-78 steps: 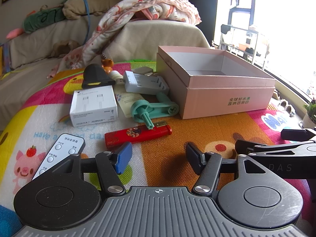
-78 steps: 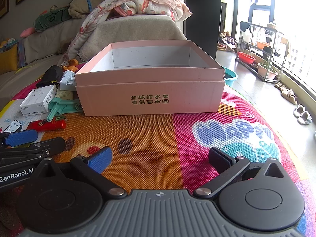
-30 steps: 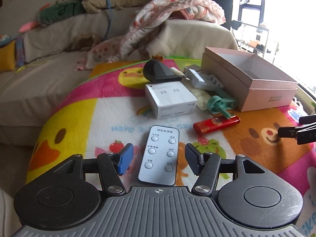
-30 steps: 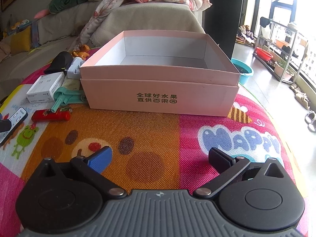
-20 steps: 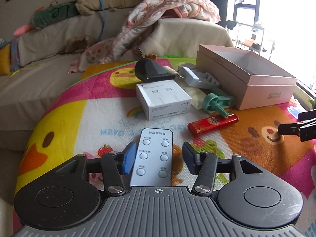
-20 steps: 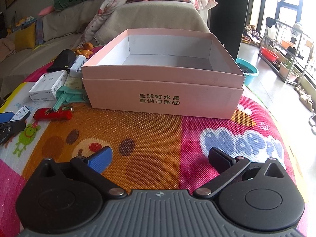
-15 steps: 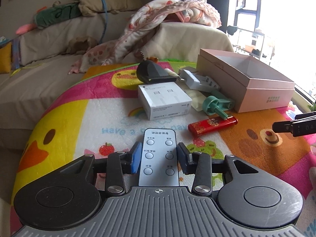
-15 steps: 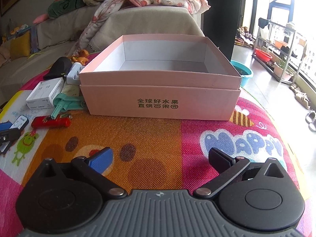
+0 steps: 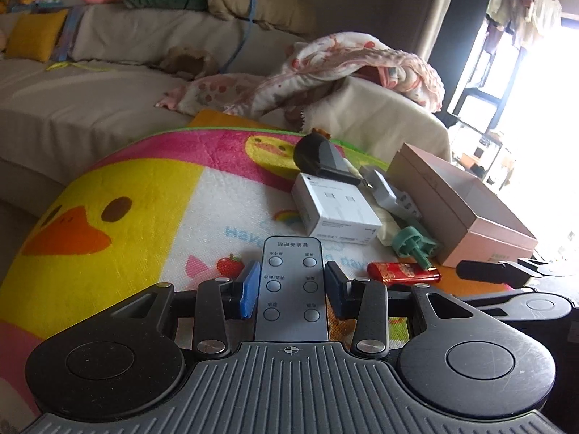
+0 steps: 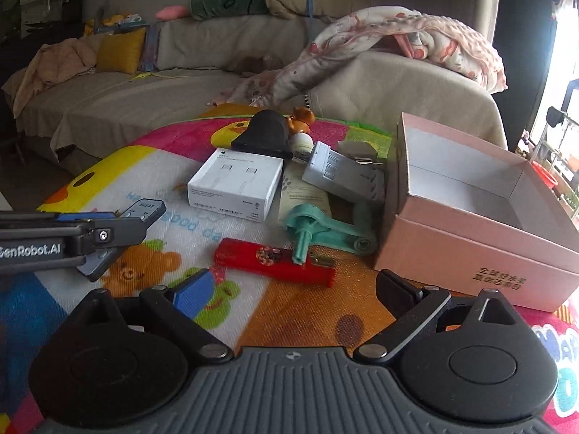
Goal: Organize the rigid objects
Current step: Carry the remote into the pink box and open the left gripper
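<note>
My left gripper [image 9: 291,285] is shut on a grey remote control [image 9: 291,282] and holds it tilted above the colourful mat; it also shows in the right wrist view [image 10: 139,213]. My right gripper [image 10: 293,293] is open and empty, low over the mat just before a red lighter [image 10: 273,261]. Beyond lie a green plastic tool [image 10: 322,229], a white box [image 10: 235,182], a grey adapter [image 10: 343,177] and a black object [image 10: 266,133]. The open pink box [image 10: 474,242] stands at the right and its inside shows empty.
A small orange toy [image 10: 300,119] and a white ball sit behind the black object. A sofa [image 10: 181,83] with a blanket and cushions runs behind the mat. A paper leaflet [image 10: 302,191] lies under the green tool.
My left gripper closed on the remote and lifted it off the mat. My right gripper swung left, from facing the pink box to facing the lighter and the pile.
</note>
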`<state>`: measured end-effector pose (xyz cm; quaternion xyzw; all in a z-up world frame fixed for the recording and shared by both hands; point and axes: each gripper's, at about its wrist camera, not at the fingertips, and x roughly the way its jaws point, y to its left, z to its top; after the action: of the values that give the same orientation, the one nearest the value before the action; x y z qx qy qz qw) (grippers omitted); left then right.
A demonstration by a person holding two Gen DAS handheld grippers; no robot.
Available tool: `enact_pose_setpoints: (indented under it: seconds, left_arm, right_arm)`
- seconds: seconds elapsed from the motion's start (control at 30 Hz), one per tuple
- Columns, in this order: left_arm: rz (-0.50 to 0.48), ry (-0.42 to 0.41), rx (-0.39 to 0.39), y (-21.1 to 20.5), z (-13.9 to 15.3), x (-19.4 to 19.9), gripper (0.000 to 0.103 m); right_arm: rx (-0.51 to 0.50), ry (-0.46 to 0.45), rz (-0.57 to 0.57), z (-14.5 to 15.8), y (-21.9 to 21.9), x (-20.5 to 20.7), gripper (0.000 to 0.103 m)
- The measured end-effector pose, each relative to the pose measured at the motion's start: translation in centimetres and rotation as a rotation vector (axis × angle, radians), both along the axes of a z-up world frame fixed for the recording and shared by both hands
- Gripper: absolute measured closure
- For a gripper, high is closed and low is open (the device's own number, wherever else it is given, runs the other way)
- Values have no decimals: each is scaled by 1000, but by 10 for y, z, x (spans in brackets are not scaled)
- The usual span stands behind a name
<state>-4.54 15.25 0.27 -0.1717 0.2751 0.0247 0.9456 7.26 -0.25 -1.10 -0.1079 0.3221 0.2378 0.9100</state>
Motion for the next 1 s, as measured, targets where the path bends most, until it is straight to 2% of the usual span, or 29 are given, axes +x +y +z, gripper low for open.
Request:
enact_pose_setpoints:
  seconds: [0.17,0.23,0.33,0.4,0.47,0.6,0.7,0.77,0.87,0.93,1.0]
  left_arm:
    - [-10,0,3,-1,0,1,60]
    - [-10,-3,9,-2,0,1,60]
    - [-20,-7,29,-4,1,0,60]
    - [-49,-6,73,-13,4,-2,60]
    - [-120,9,116,-30,7,-6,60]
    - [-350,20,171,-81,18,-22,60]
    - [-474,-37,183,-114,45,-22,60]
    - [-524,-107,212,-131,70,-9,60]
    - [-578,-209,249,-155,112,37,60]
    - [-599,-215,232,-169,132,81,60]
    - [-587,-167,184,-180,142,136,60]
  right_arm:
    - [-9,42,3,-4,12,12,8]
    - [-10,39,22,-2,10,12,21]
    - [-26,22,32,5,-2,4,21]
    - [-20,12,50,12,-21,-7,21]
    - [-18,-4,61,20,-46,-19,21]
    - [-59,-99,23,34,-106,-47,21]
    - [-82,-192,-63,47,-150,-60,21]
    - [-53,-230,-116,60,-175,-61,21]
    - [-15,-319,-165,79,-194,-52,21]
    - [14,-361,-185,88,-196,-36,21]
    - [49,-364,-192,92,-192,-14,21]
